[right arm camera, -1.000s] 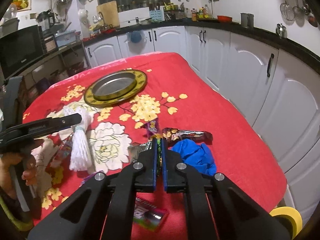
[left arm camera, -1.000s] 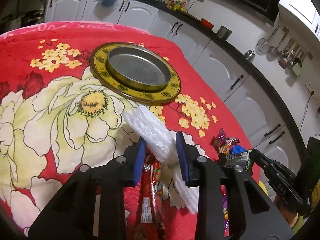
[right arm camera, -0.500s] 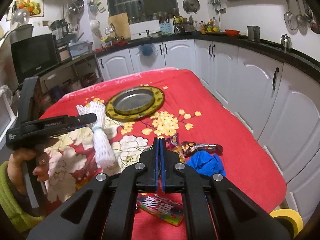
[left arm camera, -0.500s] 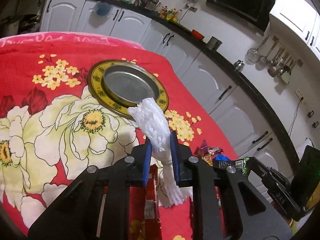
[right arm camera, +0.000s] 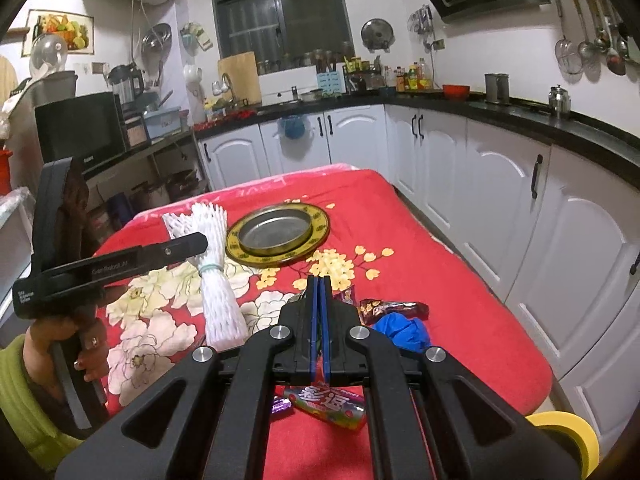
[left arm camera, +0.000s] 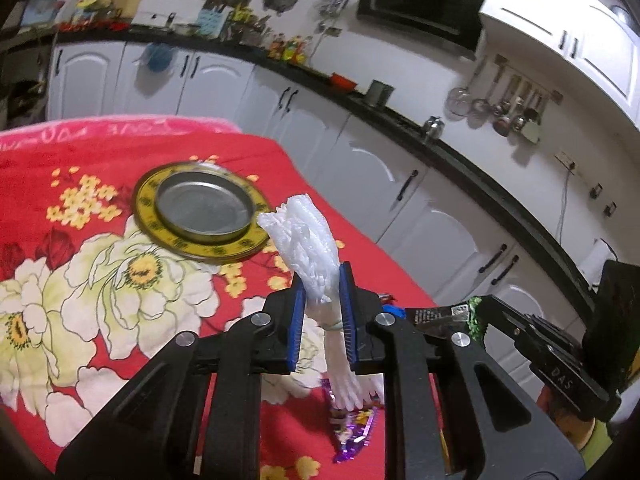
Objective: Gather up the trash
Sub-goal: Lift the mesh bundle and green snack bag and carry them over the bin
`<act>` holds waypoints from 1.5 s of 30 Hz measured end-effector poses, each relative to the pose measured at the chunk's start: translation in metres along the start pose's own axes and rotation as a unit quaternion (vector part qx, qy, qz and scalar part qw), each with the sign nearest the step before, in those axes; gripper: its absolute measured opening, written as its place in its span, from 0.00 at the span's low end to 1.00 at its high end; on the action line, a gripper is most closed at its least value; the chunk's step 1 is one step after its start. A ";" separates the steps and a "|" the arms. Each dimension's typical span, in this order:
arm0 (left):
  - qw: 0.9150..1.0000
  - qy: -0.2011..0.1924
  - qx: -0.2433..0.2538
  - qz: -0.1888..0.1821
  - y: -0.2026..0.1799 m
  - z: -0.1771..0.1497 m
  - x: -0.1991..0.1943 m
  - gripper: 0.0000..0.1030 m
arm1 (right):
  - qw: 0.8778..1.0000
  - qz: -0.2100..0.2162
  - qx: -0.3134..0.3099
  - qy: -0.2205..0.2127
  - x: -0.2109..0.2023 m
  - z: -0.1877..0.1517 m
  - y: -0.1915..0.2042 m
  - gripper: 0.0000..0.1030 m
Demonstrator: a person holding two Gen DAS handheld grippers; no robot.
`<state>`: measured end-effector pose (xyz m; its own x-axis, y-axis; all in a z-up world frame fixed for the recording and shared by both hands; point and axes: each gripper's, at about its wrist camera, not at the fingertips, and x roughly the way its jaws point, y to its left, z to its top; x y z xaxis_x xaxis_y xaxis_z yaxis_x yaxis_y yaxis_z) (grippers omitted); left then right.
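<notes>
Both grippers have risen since the earlier frame, and the white foam net bundle (left arm camera: 310, 252) has come up off the red floral cloth (left arm camera: 48, 152) with the left one.

The left gripper (left arm camera: 322, 312) is clenched on the bundle near its band; the bundle's long axis runs up and away past the fingertips, fanned end high, the other end hanging below the jaws. The round metal tray (left arm camera: 200, 210) lies far and left of this gripper, just beyond the fanned end, so the left hand is the nearer one to it. The right gripper (right arm camera: 319, 330) is pressed closed; the left view shows a dark wrapper (left arm camera: 436, 314) pinched at its tip. A blue crumpled piece (right arm camera: 402, 330) and a candy wrapper (right arm camera: 326, 402) lie on the near cloth.
</notes>
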<state>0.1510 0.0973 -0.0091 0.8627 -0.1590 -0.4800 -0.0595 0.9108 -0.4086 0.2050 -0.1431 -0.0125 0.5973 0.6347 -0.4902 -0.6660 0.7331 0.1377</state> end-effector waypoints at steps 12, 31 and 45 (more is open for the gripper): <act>0.998 -0.014 0.056 -0.035 -0.049 -0.010 -0.018 0.11 | 0.999 -0.028 0.025 -0.019 -0.044 -0.012 -0.018 0.02; 0.989 0.007 0.116 -0.086 -0.126 -0.046 -0.010 0.11 | 0.993 -0.090 0.071 -0.028 -0.107 -0.043 -0.066 0.02; 0.980 0.034 0.157 -0.121 -0.182 -0.079 0.005 0.11 | 0.983 -0.149 0.105 -0.032 -0.156 -0.075 -0.111 0.02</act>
<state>0.1265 -0.0993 0.0008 0.7959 -0.4009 -0.4537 0.3096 0.9135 -0.2641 0.1524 -0.3421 -0.0162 0.7828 0.3939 -0.4818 -0.3544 0.9185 0.1752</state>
